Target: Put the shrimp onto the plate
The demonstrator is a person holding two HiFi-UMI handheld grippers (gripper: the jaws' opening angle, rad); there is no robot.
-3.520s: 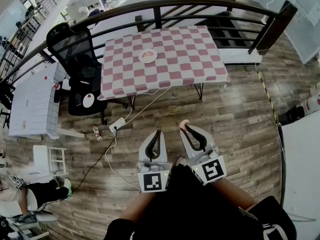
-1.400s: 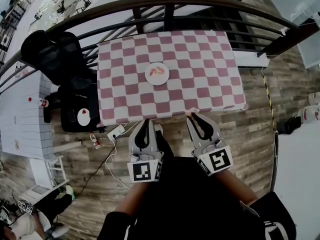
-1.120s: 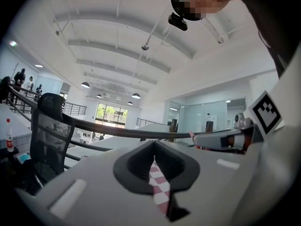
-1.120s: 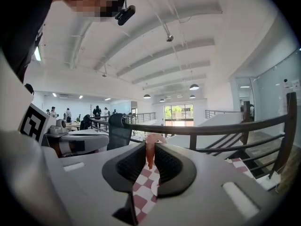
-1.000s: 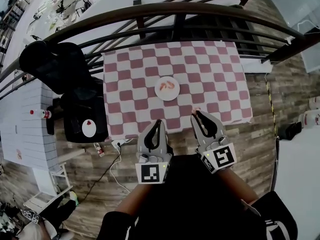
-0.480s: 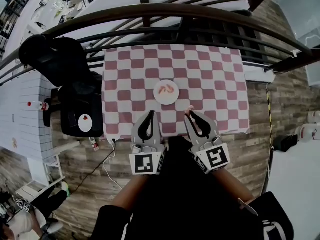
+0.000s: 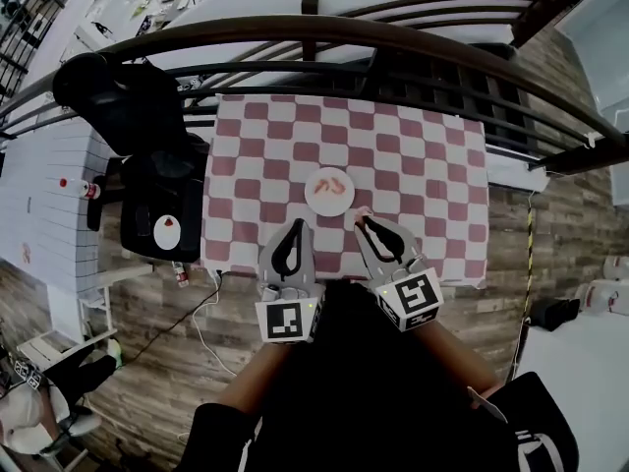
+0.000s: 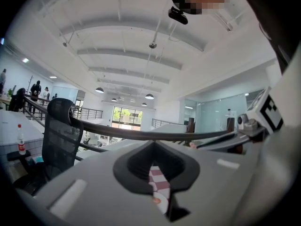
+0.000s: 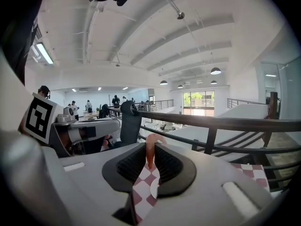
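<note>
In the head view, the table [image 7: 432, 195] with its pink-and-white checked cloth now lies right under the grippers; 3.5 s ago it stood well off across the wood floor [image 7: 147, 362]. The right gripper [image 7: 362, 220] is over the table's near edge. The shrimp [image 7: 360, 212] at its tips has come closer to the plate [image 7: 316, 203] than half a second ago and is now just beside its near right rim. The plate sits about mid-table, with other shrimp [image 7: 332, 185] on it. The left gripper [image 7: 298, 224] is also over the near edge, left of the plate. A dark railing [image 7: 324, 29] curves behind the table's far edge, a black chair [image 7: 128, 96] stands off the far left corner, and a small dish [image 7: 166, 232] rests on a dark seat left of the table.

The left gripper view shows the left jaws pressed together on nothing. Only a thin slit remains, through which checked cloth and a bit of white rim show. It alone shows a red-capped bottle [image 8: 20, 140] close up beside the chair, and round ceiling lamps [image 8: 149, 96].

The right gripper view shows what the head view barely does: the right jaws pinch the shrimp, which pokes up pink above the ribbed pads [image 9: 167, 161], with checked cloth below. Across the white open hall, people [image 9: 89, 106] stand in the distance.
</note>
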